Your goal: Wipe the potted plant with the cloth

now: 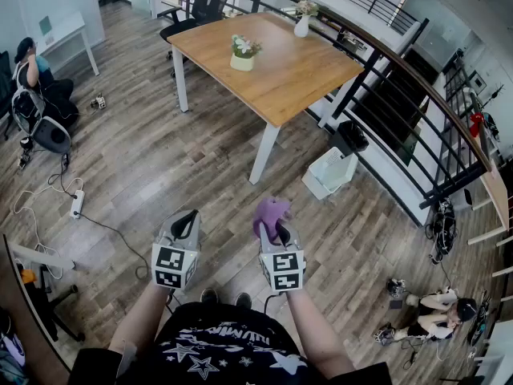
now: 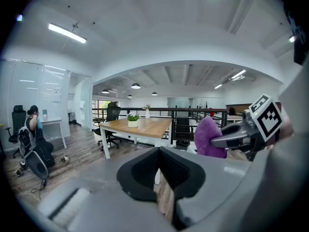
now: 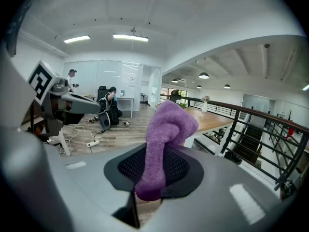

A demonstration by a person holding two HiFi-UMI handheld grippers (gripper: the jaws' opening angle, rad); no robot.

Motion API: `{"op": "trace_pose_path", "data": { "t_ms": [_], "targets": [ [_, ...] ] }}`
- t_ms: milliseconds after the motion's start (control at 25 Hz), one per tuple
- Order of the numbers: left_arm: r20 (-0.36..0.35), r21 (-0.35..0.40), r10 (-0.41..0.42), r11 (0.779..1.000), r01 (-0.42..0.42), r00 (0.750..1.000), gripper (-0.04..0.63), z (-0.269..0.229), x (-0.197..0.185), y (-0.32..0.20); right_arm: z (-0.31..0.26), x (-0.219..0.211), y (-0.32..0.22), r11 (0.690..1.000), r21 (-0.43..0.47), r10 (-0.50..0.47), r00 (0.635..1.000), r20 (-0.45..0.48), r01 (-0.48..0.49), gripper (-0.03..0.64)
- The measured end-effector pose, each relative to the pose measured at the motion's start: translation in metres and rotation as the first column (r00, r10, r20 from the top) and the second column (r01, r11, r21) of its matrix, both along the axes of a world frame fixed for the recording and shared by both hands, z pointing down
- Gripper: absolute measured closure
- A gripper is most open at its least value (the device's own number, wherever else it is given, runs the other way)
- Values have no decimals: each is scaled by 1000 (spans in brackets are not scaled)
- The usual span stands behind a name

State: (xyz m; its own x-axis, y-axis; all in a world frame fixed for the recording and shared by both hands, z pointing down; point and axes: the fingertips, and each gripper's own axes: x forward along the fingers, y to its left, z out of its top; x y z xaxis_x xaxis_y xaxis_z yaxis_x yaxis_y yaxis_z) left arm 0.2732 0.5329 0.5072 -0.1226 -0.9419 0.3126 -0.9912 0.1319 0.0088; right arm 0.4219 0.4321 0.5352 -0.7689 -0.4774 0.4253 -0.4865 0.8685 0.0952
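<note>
A purple cloth sticks up out of my right gripper, whose jaws are shut on it; the right gripper view shows the cloth pinched between the dark pads. My left gripper hangs beside it, shut and holding nothing; in its own view the left gripper's pads meet. Far ahead, a small potted plant in a pale pot stands on the wooden table, also visible as the potted plant in the left gripper view. Both grippers are well short of the table.
A white vase of flowers stands at the table's far edge. A black railing runs along the right, with a white bin by it. Office chairs sit behind the table. A seated person is at left; cables and a power strip lie on the floor.
</note>
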Motion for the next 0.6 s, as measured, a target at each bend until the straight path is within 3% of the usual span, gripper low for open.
{"op": "trace_pose_path", "data": {
  "t_ms": [600],
  "targets": [
    [-38, -5, -18, 1000, 18, 999, 594, 18, -48, 36, -2, -44, 16, 999, 32, 30, 999, 31, -31, 534]
  ]
}}
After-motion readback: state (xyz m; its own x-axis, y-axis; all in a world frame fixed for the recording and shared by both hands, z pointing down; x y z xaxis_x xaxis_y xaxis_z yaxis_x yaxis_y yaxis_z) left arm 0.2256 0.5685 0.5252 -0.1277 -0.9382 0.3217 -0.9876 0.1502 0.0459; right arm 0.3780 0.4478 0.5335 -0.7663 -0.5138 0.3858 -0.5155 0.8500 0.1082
